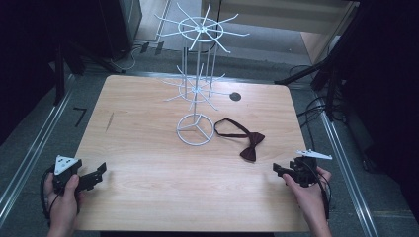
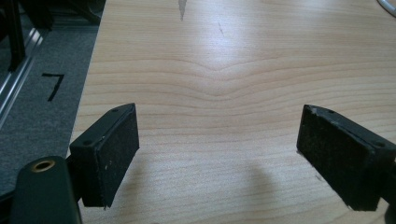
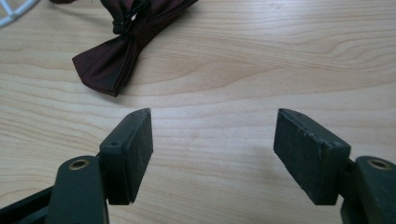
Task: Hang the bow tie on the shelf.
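Note:
A dark maroon bow tie [image 1: 251, 143] with its neck strap [image 1: 227, 127] looped behind it lies flat on the wooden table [image 1: 148, 148], right of centre. A white wire display rack [image 1: 196, 84] with two tiers of hooks stands at mid-table, its ring base [image 1: 195, 130] just left of the strap. My right gripper [image 1: 279, 170] rests near the front right edge, open and empty, a short way from the bow tie [image 3: 126, 44]. My left gripper [image 1: 99, 173] sits at the front left corner, open, with bare wood between its pads [image 2: 114, 151].
A round dark hole [image 1: 235, 97] marks the table behind the rack. Grey floor with a black taped mark [image 1: 79, 116] and metal rails [image 1: 34, 148] lies to the left. Cables [image 1: 316, 106] and dark stands crowd the right and back sides.

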`<state>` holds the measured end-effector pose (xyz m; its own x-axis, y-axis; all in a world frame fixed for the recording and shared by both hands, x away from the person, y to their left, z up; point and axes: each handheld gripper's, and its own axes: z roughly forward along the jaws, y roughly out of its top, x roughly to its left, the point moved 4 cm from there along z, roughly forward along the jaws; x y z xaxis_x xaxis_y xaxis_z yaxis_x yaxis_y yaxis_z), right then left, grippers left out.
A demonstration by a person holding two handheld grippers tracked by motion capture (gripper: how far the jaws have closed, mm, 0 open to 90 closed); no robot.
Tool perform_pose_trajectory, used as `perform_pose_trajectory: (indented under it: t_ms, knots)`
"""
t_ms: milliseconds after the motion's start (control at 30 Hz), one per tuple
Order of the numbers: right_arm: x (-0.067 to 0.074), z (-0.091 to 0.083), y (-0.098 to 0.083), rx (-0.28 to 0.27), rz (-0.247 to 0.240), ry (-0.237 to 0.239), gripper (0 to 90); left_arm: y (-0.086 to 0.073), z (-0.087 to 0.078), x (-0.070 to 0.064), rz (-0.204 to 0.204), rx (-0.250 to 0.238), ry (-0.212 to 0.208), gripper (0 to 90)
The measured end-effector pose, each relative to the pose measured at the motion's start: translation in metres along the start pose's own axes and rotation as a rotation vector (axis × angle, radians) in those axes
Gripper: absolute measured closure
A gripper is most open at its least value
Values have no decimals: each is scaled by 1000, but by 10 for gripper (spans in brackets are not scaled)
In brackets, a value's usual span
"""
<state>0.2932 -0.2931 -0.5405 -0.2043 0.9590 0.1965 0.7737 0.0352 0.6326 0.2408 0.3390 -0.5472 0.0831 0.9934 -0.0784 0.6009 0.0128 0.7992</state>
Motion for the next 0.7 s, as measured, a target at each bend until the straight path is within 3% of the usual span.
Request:
perform_pose_trajectory:
  t_ms: [200, 367, 433, 533, 700]
  knots:
    - [6, 9, 13, 66, -12, -7, 285, 0, 1, 0, 3, 7, 2, 139]
    - [14, 18, 22, 114, -64, -29, 283, 0, 1, 0, 4, 7, 7, 139]
    - [16, 20, 24, 122, -64, -24, 285, 0, 1, 0, 1, 8, 7, 139]
    - [24, 29, 32, 188, -89, -16, 305, 0, 1, 0, 1, 9, 7, 139]
    - [31, 37, 38, 238, -104, -26, 304, 0, 1, 0, -4, 10, 4, 139]
